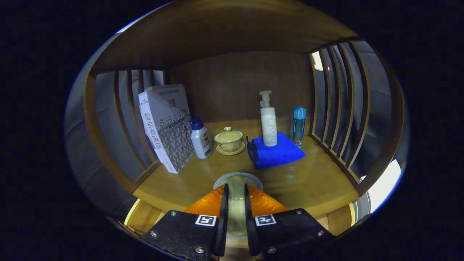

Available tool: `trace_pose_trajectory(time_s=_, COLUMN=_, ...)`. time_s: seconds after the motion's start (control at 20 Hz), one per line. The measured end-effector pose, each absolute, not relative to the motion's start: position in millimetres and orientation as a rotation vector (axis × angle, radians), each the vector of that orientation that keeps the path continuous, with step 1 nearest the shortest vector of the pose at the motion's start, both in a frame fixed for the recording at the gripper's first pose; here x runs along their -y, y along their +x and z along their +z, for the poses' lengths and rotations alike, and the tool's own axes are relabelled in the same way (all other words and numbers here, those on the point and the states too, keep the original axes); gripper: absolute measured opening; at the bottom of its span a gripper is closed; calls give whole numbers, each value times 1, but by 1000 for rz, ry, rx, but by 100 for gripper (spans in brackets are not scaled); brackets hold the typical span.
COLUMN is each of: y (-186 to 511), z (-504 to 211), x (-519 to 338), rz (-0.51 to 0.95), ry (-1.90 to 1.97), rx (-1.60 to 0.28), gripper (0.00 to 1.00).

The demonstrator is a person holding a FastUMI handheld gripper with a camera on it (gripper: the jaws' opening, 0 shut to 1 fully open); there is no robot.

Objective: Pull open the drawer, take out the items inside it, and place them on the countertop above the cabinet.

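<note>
1. Squeezed a pale round thing with the claw, one finger pressed on each side of it.
2. Held that round thing on its thin edge, just above the near edge of the countertop, in the middle.
3. Could not tell what the round thing was; saw only a pale body and a grey rim sticking out past the fingertips.
4. Saw a book far to the left on the countertop, standing up and leaning back on the left slats.
5. Saw a white bottle with a blue cap just right of the book, very close to it.
6. Saw a cup with a lid next, sitting on a saucer, near the white bottle but not touching it.
7. Saw a folded blue cloth right of the cup, lying flat.
8. Saw a pump bottle standing up on the far part of the cloth.
9. Saw a thin blue bottle at the far right corner of the cloth, near the right slats.
10. Saw a brown back wall behind all of them.
11. Left bare wood between the claw and those things.
</note>
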State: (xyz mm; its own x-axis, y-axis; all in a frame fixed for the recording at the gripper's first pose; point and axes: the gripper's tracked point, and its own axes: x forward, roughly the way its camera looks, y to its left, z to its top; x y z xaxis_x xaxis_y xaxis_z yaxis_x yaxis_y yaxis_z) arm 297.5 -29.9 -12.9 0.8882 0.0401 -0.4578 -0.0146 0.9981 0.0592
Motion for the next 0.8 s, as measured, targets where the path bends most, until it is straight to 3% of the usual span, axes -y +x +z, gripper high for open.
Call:
trace_pose_trajectory(time_s=0.65, y=344, z=-32, x=42, rz=-41, ry=-1, rx=-422, gripper=29)
trace_pose_trajectory(time_s=0.8, y=339, z=-23, x=44, rz=-52, ry=-12, rx=-373, gripper=68)
